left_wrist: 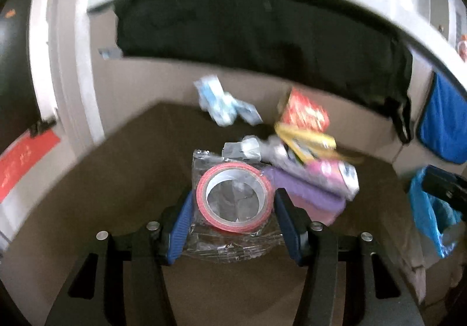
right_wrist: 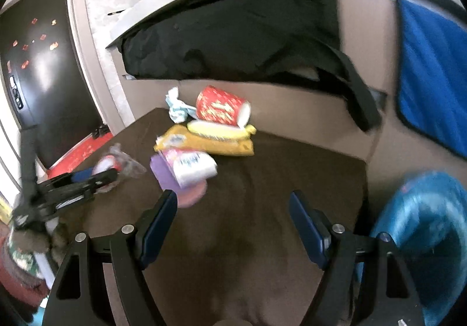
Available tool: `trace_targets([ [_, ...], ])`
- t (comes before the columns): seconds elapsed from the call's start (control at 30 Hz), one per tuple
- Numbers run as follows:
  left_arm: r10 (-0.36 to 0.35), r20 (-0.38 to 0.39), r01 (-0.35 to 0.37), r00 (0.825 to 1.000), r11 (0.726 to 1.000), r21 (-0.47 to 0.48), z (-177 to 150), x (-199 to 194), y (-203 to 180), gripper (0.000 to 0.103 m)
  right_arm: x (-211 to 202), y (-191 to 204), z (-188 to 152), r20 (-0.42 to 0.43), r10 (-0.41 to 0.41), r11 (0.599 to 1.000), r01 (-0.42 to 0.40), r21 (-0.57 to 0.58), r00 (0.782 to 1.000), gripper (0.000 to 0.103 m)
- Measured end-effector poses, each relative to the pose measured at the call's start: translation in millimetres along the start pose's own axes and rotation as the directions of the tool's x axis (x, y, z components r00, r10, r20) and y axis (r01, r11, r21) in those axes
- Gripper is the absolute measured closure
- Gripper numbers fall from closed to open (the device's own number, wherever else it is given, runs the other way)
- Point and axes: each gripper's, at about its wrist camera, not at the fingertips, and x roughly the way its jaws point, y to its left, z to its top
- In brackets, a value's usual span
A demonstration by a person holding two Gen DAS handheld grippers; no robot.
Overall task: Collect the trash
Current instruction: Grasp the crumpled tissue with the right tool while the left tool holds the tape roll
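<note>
My left gripper (left_wrist: 233, 206) is shut on a red-rimmed tape roll in clear plastic wrap (left_wrist: 233, 197), held above the brown table (left_wrist: 116, 180); it also shows in the right wrist view (right_wrist: 96, 177) at the left. My right gripper (right_wrist: 233, 209) is open and empty above the table (right_wrist: 262, 209). Trash lies in a pile: a red paper cup (right_wrist: 221, 105), a yellow wrapper (right_wrist: 204, 142), a white-pink packet on a purple pad (right_wrist: 186, 168), and a crumpled blue-white wrapper (right_wrist: 175, 105).
A blue trash bag (right_wrist: 420, 226) hangs open at the table's right edge. A black bag (right_wrist: 233, 39) sits under a white counter behind the table. A blue cloth (right_wrist: 432, 69) hangs at the right. A dark fridge (right_wrist: 38, 63) stands at the left.
</note>
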Motion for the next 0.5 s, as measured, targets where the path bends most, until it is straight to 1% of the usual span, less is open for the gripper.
trace_targets([
  [0.07,0.025,0.046,-0.024,0.999,1.000,-0.018,4,-2,21,0.047,18,21,21,-0.007,0.015,0.999,-0.015,-0.036,1.000,0.027],
  [0.17,0.083,0.064,-0.079,0.994,0.994,-0.074,4,4,55,0.047,46,54,48,-0.041,0.053,0.996,-0.056,-0.069,0.998,0.027],
  [0.2,0.113,0.070,-0.105,0.991,0.989,-0.107,3,6,70,0.047,58,66,58,-0.052,0.066,0.994,-0.070,-0.081,0.996,0.027],
  [0.27,0.154,0.093,-0.134,0.984,0.973,-0.189,1,6,96,0.047,86,93,79,-0.074,0.085,0.991,-0.092,-0.098,0.994,0.027],
  [0.33,0.173,0.114,-0.141,0.978,0.959,-0.245,-4,4,111,0.047,114,113,97,-0.104,0.098,0.989,-0.109,-0.102,0.990,0.027],
  [0.37,0.180,0.118,-0.144,0.976,0.953,-0.267,-7,3,117,0.047,133,123,108,-0.129,0.096,0.988,-0.110,-0.107,0.987,0.027],
  [0.4,0.174,0.111,-0.136,0.978,0.948,-0.287,-10,3,123,0.047,146,130,114,-0.145,0.089,0.988,-0.107,-0.116,0.985,0.028],
  [0.47,0.147,0.097,-0.111,0.984,0.945,-0.307,-13,6,128,0.047,175,143,126,-0.168,0.049,0.987,-0.074,-0.144,0.985,0.033],
  [0.5,0.135,0.094,-0.099,0.986,0.945,-0.311,-15,6,129,0.047,189,147,131,-0.178,0.026,0.986,-0.055,-0.160,0.984,0.033],
])
